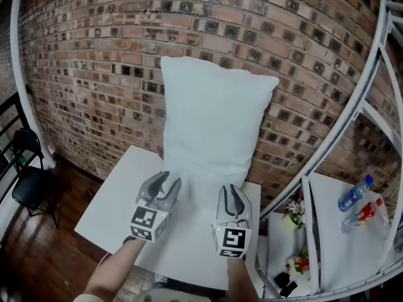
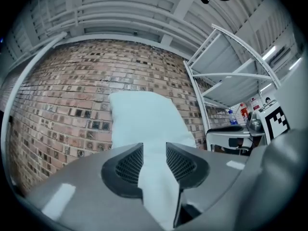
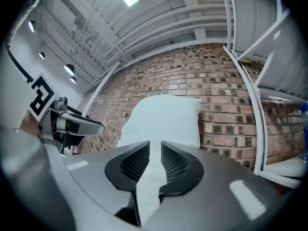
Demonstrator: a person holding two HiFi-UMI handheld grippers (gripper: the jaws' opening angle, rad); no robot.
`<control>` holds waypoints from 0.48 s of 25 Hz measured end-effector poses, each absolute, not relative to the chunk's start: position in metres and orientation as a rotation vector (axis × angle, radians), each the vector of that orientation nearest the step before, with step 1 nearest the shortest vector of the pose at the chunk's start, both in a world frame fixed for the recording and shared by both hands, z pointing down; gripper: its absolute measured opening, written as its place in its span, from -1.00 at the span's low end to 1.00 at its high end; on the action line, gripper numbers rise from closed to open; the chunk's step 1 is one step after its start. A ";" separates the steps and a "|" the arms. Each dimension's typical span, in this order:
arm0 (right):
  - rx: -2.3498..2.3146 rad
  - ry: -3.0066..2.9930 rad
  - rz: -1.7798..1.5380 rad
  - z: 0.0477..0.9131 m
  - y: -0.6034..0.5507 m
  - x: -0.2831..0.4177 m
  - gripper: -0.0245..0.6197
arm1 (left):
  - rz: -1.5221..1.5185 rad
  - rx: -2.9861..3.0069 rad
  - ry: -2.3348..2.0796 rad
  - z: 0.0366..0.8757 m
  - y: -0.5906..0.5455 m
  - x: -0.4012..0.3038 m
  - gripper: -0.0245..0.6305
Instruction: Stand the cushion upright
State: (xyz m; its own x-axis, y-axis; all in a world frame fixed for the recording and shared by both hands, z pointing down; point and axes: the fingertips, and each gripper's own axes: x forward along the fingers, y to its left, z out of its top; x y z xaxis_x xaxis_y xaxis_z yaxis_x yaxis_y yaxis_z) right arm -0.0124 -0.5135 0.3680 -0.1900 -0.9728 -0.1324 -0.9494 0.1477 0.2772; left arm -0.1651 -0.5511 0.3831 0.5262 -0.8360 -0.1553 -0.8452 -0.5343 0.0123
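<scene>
A plain studio or workroom: white desk [image 1: 110, 200] against a brick wall [image 1: 94, 74], metal shelving [image 1: 352, 118] to the wall's right, black chair [image 1: 28, 181] left.

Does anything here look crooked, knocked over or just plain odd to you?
Nothing really stands out. The cushion stands on end on the white table, against the brick wall, plump and unmarked. No spill, tear or toppled thing shows around it.

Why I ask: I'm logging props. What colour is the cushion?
Plain white, no pattern; the cushion shows best in the head view.
</scene>
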 end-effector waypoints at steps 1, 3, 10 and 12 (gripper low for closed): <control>1.935 -2.332 -0.454 0.369 -0.507 -0.017 -0.72 | 0.227 -2.687 1.483 0.383 -0.542 -0.164 -0.49; 1.904 -2.366 -0.447 0.372 -0.494 -0.027 -0.78 | 0.243 -2.684 1.489 0.382 -0.524 -0.161 -0.55; 1.791 -2.473 -0.366 0.383 -0.449 -0.053 -0.90 | 0.277 -2.685 1.554 0.390 -0.474 -0.154 -0.76; 1.754 -2.518 -0.327 0.388 -0.435 -0.060 -0.92 | 0.281 -2.684 1.574 0.394 -0.461 -0.153 -0.80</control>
